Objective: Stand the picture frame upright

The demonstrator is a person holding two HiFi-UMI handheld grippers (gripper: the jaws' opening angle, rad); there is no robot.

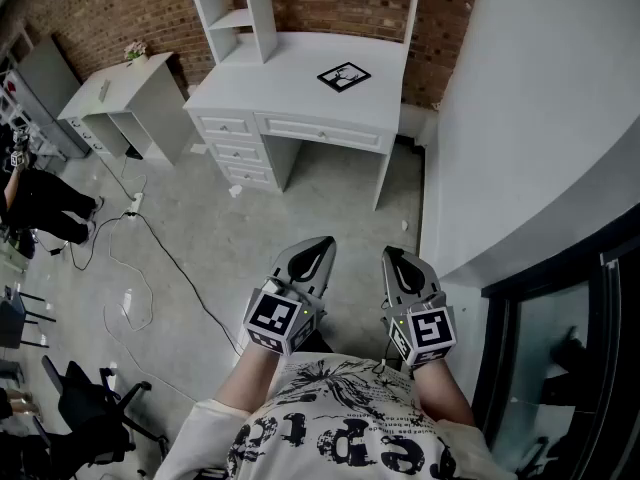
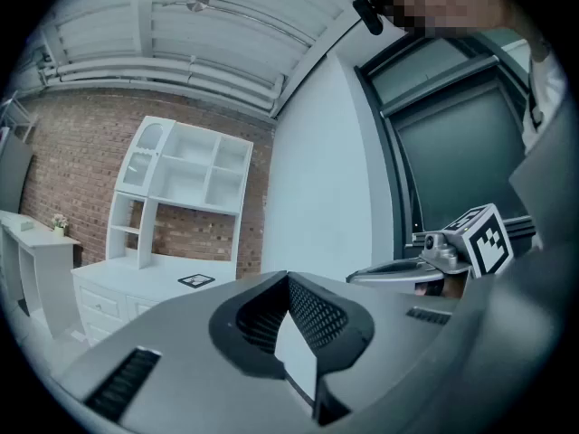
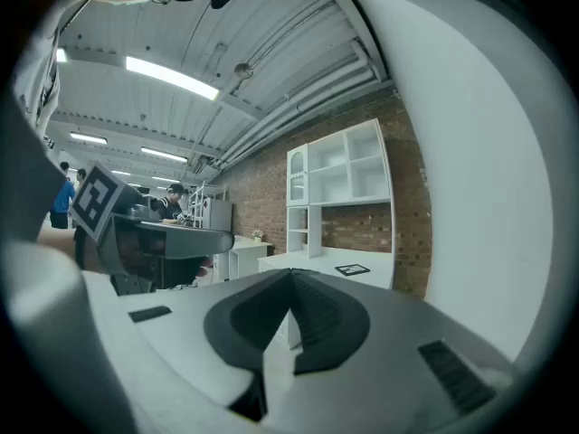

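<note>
A red-brick wall (image 1: 110,13) backs a white-painted surface with drawers (image 1: 290,93), which carries a white open shelf unit (image 1: 235,18) along its rear edge. Towards the right side of that surface the black-edged rectangular picture frame (image 1: 343,76) lies flat, face up, turned at a slant to the edges, with bare white top all round it. It is well apart from both tools, across a stretch of grey floor (image 1: 320,198). The left hand-held gripper (image 1: 323,242) and the right hand-held gripper (image 1: 392,254) are held side by side close to the person's body, above the floor, their tips aimed towards the surface. The frame lies ahead of them, roughly in line with the gap between the two. Each has its jaws closed together with nothing between them. A plain white wall (image 1: 530,108) rises on the right, and a smaller white side table (image 1: 120,93) stands to the left of the surface.
</note>
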